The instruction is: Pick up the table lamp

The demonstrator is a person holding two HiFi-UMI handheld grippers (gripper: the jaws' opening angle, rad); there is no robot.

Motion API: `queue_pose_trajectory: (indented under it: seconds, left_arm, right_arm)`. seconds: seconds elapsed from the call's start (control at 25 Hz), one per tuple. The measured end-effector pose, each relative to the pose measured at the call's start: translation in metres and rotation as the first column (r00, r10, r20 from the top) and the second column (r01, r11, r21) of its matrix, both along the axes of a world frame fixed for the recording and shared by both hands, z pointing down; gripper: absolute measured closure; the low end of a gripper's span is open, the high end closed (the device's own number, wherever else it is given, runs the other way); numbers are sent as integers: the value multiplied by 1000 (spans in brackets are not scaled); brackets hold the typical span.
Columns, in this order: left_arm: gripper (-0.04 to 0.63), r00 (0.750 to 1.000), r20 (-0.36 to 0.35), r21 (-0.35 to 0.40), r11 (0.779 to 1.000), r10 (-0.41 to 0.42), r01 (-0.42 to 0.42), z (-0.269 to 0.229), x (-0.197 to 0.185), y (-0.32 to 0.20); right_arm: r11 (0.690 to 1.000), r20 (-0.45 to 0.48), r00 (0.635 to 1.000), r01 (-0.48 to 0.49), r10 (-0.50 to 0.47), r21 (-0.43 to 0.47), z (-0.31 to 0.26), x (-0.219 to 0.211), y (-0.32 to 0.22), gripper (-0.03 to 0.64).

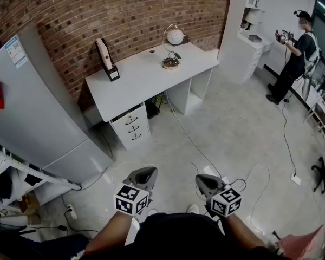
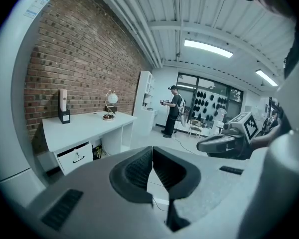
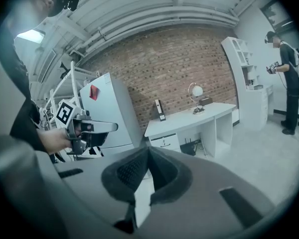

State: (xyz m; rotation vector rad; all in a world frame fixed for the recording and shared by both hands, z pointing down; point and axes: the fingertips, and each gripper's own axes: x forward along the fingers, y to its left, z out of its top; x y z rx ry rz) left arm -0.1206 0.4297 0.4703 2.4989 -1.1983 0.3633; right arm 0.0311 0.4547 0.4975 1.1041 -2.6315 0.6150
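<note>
The table lamp [image 1: 174,38], a white globe on a thin curved arm, stands at the back right of a white desk [image 1: 146,77] against the brick wall. It also shows small in the left gripper view as the lamp [image 2: 110,98] and in the right gripper view as the lamp [image 3: 195,91]. My left gripper [image 1: 145,172] and right gripper [image 1: 203,181] hang side by side far in front of the desk, over the floor. Both are shut with nothing between the jaws. The left gripper [image 2: 152,159] and right gripper [image 3: 148,158] show their pads pressed together.
A tall flat device in a black stand [image 1: 107,60] sits at the desk's back left. A drawer unit [image 1: 132,126] is under the desk. A grey fridge [image 1: 38,112] stands left. Cables [image 1: 195,145] trail over the floor. Another person [image 1: 295,53] stands by white shelves [image 1: 249,31] at the far right.
</note>
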Motion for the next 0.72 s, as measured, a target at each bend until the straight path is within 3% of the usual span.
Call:
queue_pose_trajectory:
  seconds: [0.16,0.72]
  left_arm:
    - [589,1000,4,-4,1000,15,-15,2,3,2]
    - [589,999,19,14,999,33,-33,2,12,0]
  right_arm:
    - [1000,31,1000,-5,6,-20,-1,-1,-2,611]
    - [998,-27,999,39,-38,54,-7,-9,-7,610]
